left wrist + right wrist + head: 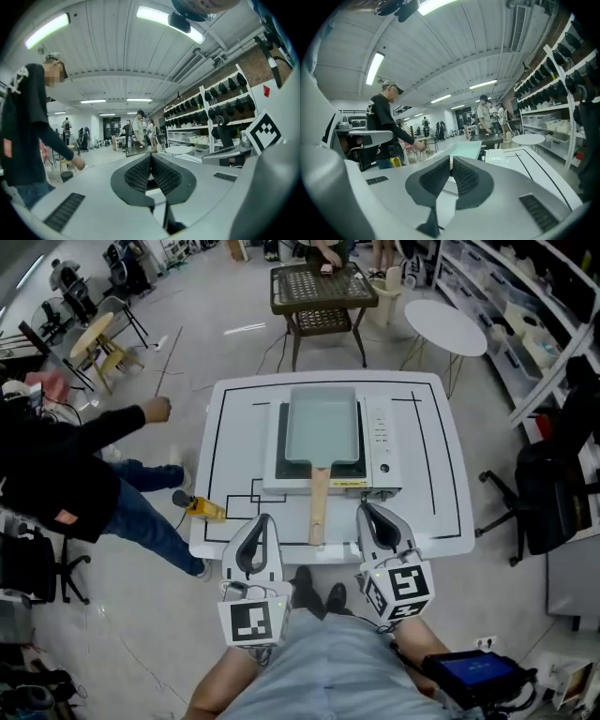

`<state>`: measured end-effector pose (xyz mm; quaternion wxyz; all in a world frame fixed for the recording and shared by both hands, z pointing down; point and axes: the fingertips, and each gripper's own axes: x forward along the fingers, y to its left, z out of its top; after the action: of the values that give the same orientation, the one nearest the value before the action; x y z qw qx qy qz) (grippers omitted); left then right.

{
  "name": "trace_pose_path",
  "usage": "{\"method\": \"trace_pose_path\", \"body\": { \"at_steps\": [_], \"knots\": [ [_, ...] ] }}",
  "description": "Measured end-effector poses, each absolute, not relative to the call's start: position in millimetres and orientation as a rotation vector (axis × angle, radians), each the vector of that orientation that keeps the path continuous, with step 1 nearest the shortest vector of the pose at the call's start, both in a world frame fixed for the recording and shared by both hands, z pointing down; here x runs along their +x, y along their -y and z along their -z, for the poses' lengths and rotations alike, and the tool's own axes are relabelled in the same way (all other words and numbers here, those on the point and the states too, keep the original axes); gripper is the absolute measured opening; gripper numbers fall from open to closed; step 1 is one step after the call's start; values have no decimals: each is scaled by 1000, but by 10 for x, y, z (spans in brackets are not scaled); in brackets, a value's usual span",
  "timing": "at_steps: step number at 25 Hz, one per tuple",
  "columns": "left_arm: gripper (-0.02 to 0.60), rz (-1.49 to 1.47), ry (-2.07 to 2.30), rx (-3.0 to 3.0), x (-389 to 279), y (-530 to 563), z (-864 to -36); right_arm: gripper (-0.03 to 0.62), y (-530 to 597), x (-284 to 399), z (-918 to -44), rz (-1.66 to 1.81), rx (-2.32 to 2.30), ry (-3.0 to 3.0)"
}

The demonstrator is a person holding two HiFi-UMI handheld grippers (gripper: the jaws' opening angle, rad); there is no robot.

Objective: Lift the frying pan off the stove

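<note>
A pale green rectangular frying pan (322, 423) rests on a white portable stove (382, 442) in the middle of the white table (234, 427). Its wooden handle (319, 507) points toward me, reaching the table's front edge. My left gripper (265, 519) hovers at the front edge just left of the handle, shut and empty. On the other side of the handle, my right gripper (364, 509) is likewise shut with nothing in it. In the right gripper view the pan (464, 149) lies beyond the closed jaws of the right gripper (451, 159). The left gripper (151, 157) points level over the table.
A person in black (56, 474) stands at the table's left, arm stretched out. A yellow tool (204, 509) lies on the front left corner. Behind the table stand a dark wicker table (322, 292) and a round white table (445, 326). An office chair (548, 493) is at the right.
</note>
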<state>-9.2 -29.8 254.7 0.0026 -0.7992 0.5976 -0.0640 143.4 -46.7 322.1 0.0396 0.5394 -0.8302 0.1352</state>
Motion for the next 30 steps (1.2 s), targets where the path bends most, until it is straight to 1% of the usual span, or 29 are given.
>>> {"method": "trace_pose_path", "body": {
  "at_steps": [11,23,30],
  "knots": [
    [17,200,-1947,-2522,-187,747,-2743,51,855,1312,-3426,-450,1568,2538],
    [17,356,-1967,-2583,-218,1204,-3092,51,1022,1279,-3802,-840,1439,2583],
    [17,360,-1994,-2588,-360,1432,-3191,52,1012,1118,-3779,-1296,1239,2666]
  ]
}}
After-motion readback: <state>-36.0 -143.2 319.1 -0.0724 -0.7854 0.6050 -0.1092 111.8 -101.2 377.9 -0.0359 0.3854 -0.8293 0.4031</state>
